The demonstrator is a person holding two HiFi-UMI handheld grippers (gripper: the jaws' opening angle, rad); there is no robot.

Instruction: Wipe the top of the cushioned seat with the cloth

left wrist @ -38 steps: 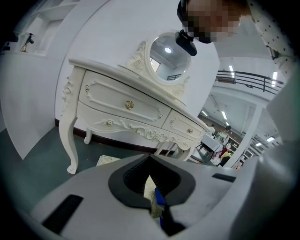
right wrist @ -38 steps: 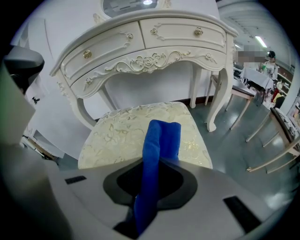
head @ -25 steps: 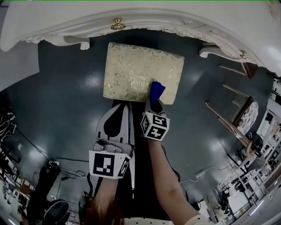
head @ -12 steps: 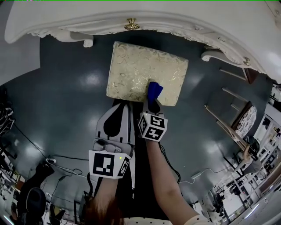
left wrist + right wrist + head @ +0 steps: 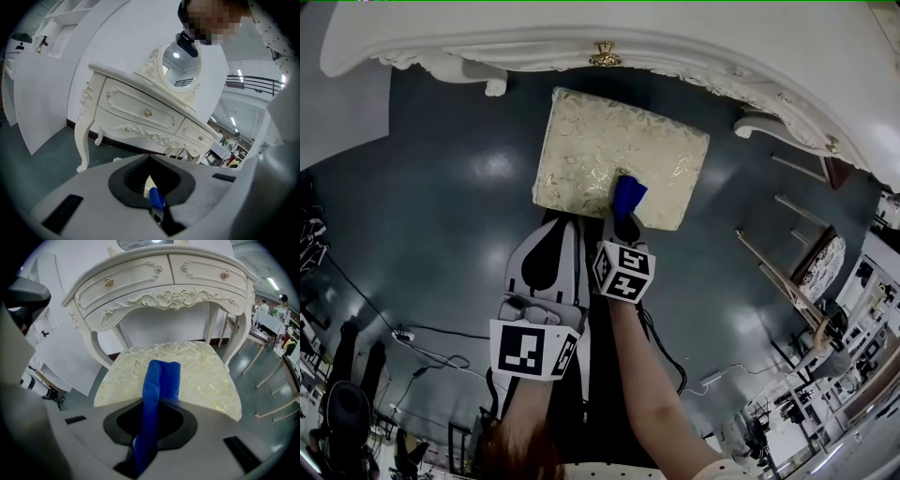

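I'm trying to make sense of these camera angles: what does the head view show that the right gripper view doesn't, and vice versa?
Only the head view shows the left gripper, the right gripper from outside, and the person's arms. Only the right gripper view shows the dressing table face-on, with its two drawers. Both show the blue cloth, held in the right gripper's jaws, resting on the cushioned seat.

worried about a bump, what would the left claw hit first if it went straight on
Probably the near edge of the cushioned seat: the left claw points at it, jaws together. If it rides higher than it looks, the white dressing table comes next.
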